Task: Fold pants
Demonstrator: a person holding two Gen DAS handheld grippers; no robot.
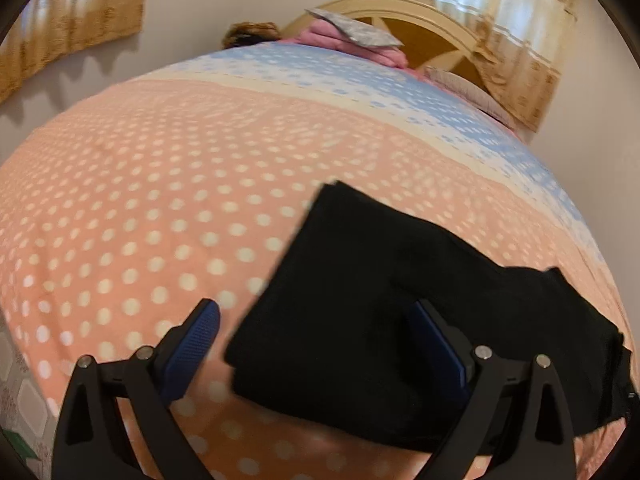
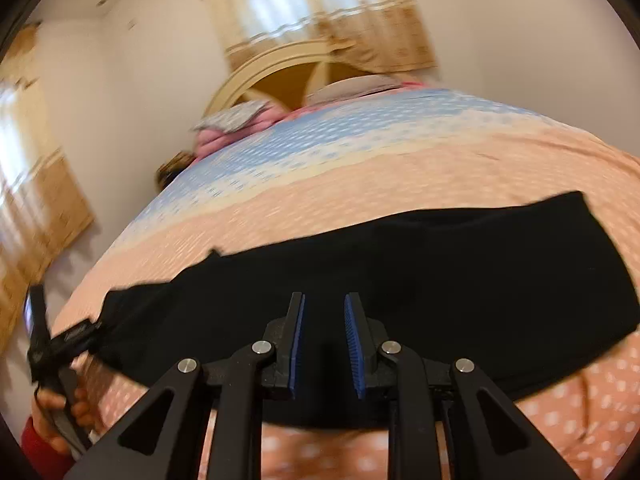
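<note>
Black pants (image 1: 360,304) lie folded into a long band across the pink dotted bedsheet (image 1: 152,200). In the left wrist view, my left gripper (image 1: 316,324) is open wide just above the band's near left corner. Its left finger (image 1: 196,336) is over bare sheet and its right finger (image 1: 436,344) is over the cloth. In the right wrist view the pants (image 2: 440,264) stretch from left to right. My right gripper (image 2: 325,320) hovers over their near edge, its jaws a narrow gap apart with no cloth pinched between the blue pads. A hand (image 2: 60,408) in a red sleeve holds the other gripper at the band's left end.
The sheet turns to a blue dotted band (image 1: 340,76) toward the cream headboard (image 1: 420,12). A pink blanket with a grey pillow (image 1: 356,36) lies there. Beige curtains (image 1: 520,20) hang on the walls behind. Tiled floor (image 1: 20,412) shows at the bed's left edge.
</note>
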